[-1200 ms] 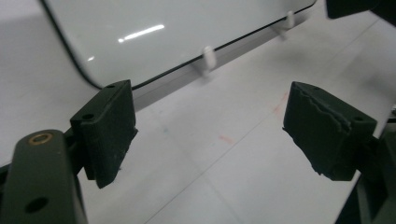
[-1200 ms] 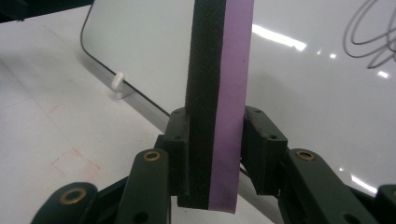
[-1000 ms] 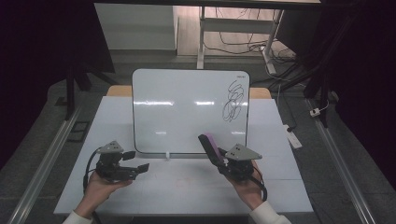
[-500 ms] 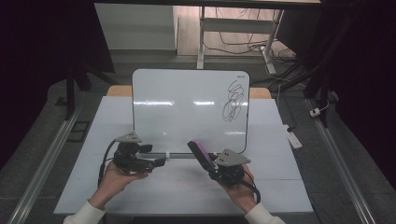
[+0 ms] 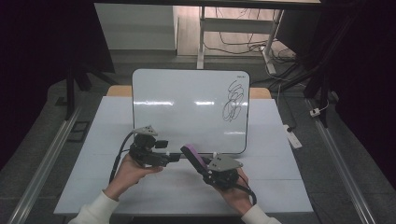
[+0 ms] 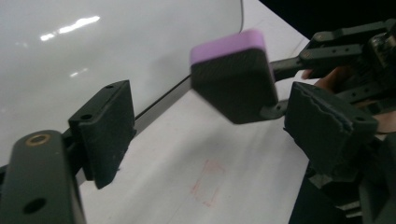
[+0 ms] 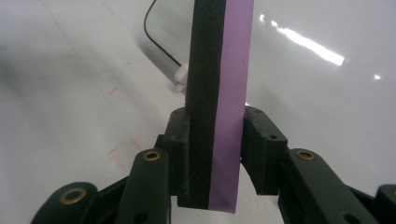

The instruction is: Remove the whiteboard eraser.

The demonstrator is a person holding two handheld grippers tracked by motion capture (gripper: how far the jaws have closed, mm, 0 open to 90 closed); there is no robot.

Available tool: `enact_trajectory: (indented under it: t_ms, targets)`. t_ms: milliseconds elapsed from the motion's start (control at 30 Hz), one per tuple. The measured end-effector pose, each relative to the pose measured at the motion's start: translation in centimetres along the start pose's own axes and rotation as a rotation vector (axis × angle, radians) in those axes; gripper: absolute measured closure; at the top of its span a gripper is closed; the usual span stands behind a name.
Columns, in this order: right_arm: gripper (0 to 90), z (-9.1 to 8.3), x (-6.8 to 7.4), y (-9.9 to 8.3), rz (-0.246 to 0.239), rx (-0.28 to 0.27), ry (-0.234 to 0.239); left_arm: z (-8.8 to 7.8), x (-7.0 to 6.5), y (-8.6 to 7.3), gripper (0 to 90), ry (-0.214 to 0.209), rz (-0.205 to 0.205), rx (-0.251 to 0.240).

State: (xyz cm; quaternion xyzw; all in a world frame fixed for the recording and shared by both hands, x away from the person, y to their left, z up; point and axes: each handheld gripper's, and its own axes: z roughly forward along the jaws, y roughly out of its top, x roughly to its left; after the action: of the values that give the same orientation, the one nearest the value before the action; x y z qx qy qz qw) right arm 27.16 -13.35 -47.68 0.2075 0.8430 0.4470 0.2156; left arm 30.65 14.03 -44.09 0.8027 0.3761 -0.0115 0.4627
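High view puts the eraser (image 5: pixel 195 157) low in the middle of the frame, a flat block with a purple face and a black felt side. Its long axis runs from the right gripper (image 5: pixel 208 169) up and to the left, with the free end tipped toward the left gripper (image 5: pixel 173 158). In the right gripper view the eraser (image 7: pixel 219 107) stands straight up the middle of the frame, black half on the left, purple on the right, and the right gripper (image 7: pixel 217 154) is clamped on its lower end, one pad on each flat side.

Left gripper view has the left gripper (image 6: pixel 224 135) with its jaws spread wide and nothing between the pads; the eraser's (image 6: pixel 233 77) free end hangs just past them, upper middle of the frame, a bit blurry.

Right behind both grippers a whiteboard (image 5: pixel 187 109) takes up the centre of the high view, with a black scribble (image 5: pixel 232 100) in its upper right part. Its near edge sits just above the eraser's tip, so that's the closest thing around.

Everything rests on a white table (image 5: pixel 116 186). Far side of the room is dark, with a pale desk leg (image 5: pixel 201 35) and loose cables (image 5: pixel 243 44) on the floor at the top of the frame.
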Motion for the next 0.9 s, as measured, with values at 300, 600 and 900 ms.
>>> enact_trajectory:
  t_ms: [300, 600, 900]
  targets:
    - [64.4, 0.4, 0.6, 0.1, -0.021, -0.004, 0.013, 1.3, 0.6, 0.7, 22.2, -0.076, -0.022, 0.0]
    - [64.4, 0.4, 1.4, 0.2, -0.061, -0.017, 0.011, 2.6, 0.7, 0.6, 25.6, -0.117, -0.022, 0.054]
    - [64.0, 0.4, 1.4, 0.1, -0.062, -0.015, 0.005, 2.8, 0.8, 0.5, 37.9, -0.143, -0.022, 0.049]
